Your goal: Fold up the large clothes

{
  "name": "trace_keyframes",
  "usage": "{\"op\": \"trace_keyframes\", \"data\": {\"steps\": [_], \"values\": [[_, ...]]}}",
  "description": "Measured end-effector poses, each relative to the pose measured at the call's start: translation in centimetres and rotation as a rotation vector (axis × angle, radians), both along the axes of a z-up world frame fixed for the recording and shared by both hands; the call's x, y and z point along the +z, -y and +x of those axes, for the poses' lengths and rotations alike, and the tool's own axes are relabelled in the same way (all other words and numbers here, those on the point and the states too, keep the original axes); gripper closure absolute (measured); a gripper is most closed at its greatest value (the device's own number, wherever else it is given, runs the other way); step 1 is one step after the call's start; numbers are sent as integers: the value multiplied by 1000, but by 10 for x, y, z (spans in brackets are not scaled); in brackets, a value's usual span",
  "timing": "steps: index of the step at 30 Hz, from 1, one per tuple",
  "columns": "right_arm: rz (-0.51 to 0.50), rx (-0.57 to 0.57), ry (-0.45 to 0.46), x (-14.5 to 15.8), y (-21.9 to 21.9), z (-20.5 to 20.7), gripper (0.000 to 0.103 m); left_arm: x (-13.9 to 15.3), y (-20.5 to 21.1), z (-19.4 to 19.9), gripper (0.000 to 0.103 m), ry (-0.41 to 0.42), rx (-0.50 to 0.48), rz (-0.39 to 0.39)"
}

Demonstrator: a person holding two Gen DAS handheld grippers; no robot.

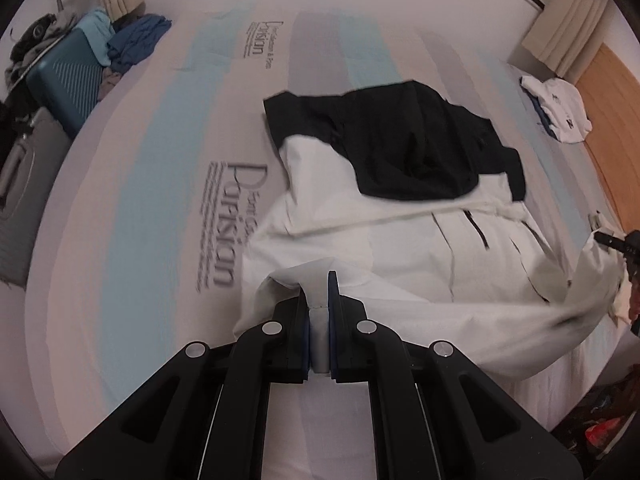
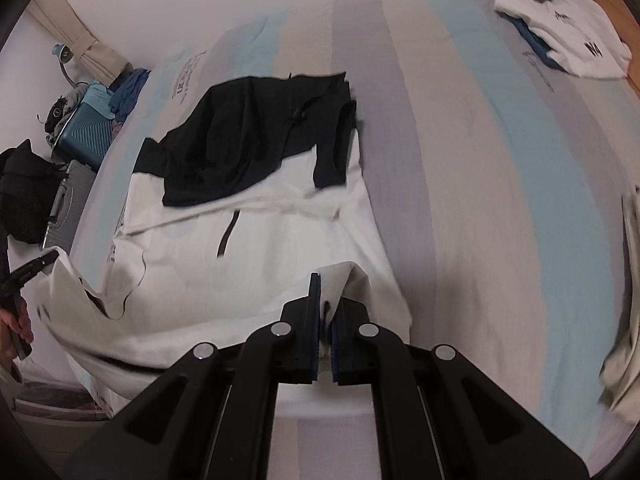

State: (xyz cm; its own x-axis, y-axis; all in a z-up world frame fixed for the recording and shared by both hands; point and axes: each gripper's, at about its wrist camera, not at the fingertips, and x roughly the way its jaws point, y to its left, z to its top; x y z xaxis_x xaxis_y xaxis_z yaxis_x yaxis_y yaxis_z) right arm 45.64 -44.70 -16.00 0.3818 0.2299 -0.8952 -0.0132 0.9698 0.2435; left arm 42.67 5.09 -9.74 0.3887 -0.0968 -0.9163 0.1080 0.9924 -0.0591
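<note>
While we hold 2 grippers over the striped bed sheet (image 1: pixel 152 184), we list the following. Item 1: the white and black jacket (image 1: pixel 400 248), spread across the middle of the sheet, its black upper part (image 1: pixel 404 144) toward the far side and its white body nearer us, with dark zip lines visible on the white panels. Item 2: our left gripper (image 1: pixel 319 300), jaws clamped on a raised fold of the jacket's white hem, the cloth pinched between the blue pads. Item 3: our right gripper (image 2: pixel 326 304), jaws likewise closed on a bunched white edge of the same jacket (image 2: pixel 248 248), the fabric rising into a small peak between the pads; in the left wrist view this gripper (image 1: pixel 616 240) appears at the frame's right edge with white cloth draped from it. Item 4: a folded white garment (image 1: pixel 558 108) lying on a blue one near the far corner of the sheet, well apart from the jacket. Item 5: a teal suitcase (image 1: pixel 64 80) beside the bed, with blue clothes (image 1: pixel 136 40) heaped against it. Item 6: beige curtains (image 1: pixel 568 28) at the far wall. Item 7: pale cloth (image 2: pixel 624 300) at the right edge of the right wrist view, too blurred for us to identify.
</note>
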Motion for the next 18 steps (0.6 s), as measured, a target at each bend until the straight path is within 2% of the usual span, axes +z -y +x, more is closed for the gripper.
{"op": "trace_keyframes", "data": {"steps": [6, 14, 18], "values": [[-23, -19, 27, 10, 5, 58, 100, -6, -12, 59, 98, -9, -20, 22], [-75, -7, 11, 6, -3, 150, 100, -19, -19, 152, 98, -61, -72, 33], [-104, 5, 2, 6, -8, 203, 100, -21, -18, 200, 98, -80, -81, 6]]}}
